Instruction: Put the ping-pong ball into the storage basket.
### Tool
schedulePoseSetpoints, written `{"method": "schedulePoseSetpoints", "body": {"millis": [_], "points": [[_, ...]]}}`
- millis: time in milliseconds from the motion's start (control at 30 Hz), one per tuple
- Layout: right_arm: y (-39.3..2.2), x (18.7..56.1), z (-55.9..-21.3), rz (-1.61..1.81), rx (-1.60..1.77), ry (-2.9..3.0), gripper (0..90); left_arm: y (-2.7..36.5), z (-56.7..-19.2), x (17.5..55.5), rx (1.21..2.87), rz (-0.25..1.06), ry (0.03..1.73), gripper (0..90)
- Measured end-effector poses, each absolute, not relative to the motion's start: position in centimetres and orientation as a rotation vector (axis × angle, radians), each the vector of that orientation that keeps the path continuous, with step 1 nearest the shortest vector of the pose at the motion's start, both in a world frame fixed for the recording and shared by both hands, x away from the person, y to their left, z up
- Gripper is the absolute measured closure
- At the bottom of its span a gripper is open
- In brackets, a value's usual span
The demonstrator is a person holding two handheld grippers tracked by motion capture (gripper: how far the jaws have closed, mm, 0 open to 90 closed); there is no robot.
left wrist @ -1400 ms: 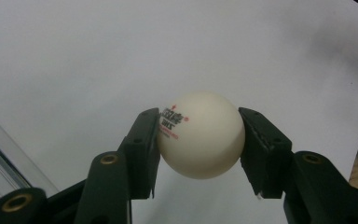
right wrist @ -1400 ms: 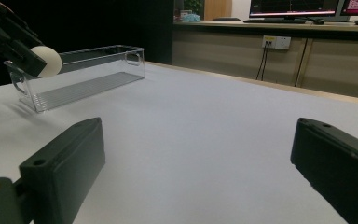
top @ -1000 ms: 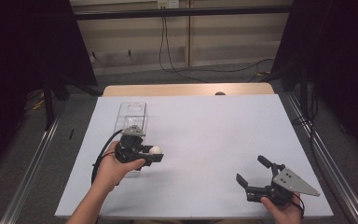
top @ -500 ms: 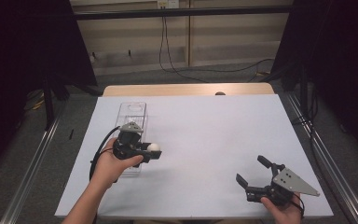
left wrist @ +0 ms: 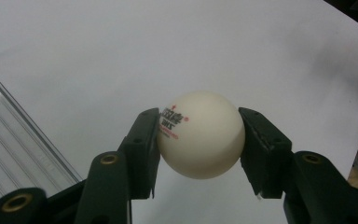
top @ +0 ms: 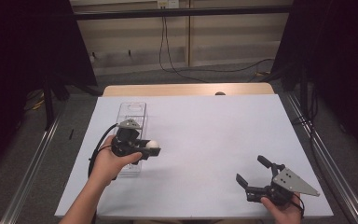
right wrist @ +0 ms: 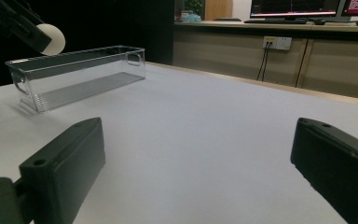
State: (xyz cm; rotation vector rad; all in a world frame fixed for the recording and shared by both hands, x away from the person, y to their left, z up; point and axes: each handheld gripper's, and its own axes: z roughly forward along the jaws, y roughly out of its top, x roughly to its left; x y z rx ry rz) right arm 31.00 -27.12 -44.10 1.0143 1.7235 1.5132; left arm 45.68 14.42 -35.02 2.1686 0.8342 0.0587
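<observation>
A white ping-pong ball (left wrist: 200,134) with red print sits between the two black jaws of my left gripper (left wrist: 199,140), which is shut on it. In the high view the ball (top: 153,145) hangs above the table, just right of a clear plastic bin (top: 132,113) at the left. From the right gripper view the ball (right wrist: 52,38) is raised beside the near end of the bin (right wrist: 79,74). My right gripper (top: 253,173) rests near the table's front right edge, its jaws wide apart with nothing between them.
The white table top (top: 214,135) stretches between the two hands. A wooden strip (top: 186,89) runs along its far edge, with a cabinet wall and cables behind it. Dark screens stand at both sides.
My left hand has shifted the ball slightly toward the bin's side. The right gripper has stayed where it was.
</observation>
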Motion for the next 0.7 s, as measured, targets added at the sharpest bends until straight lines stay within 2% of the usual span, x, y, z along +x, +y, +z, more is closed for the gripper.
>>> {"method": "schedulePoseSetpoints", "body": {"millis": [700], "points": [[-27.14, 30.98, -44.10, 1.511, 1.015, 1.724, 2.5, 14.94, -34.23, 46.57, 2.175, 0.089, 0.860, 51.2]]}}
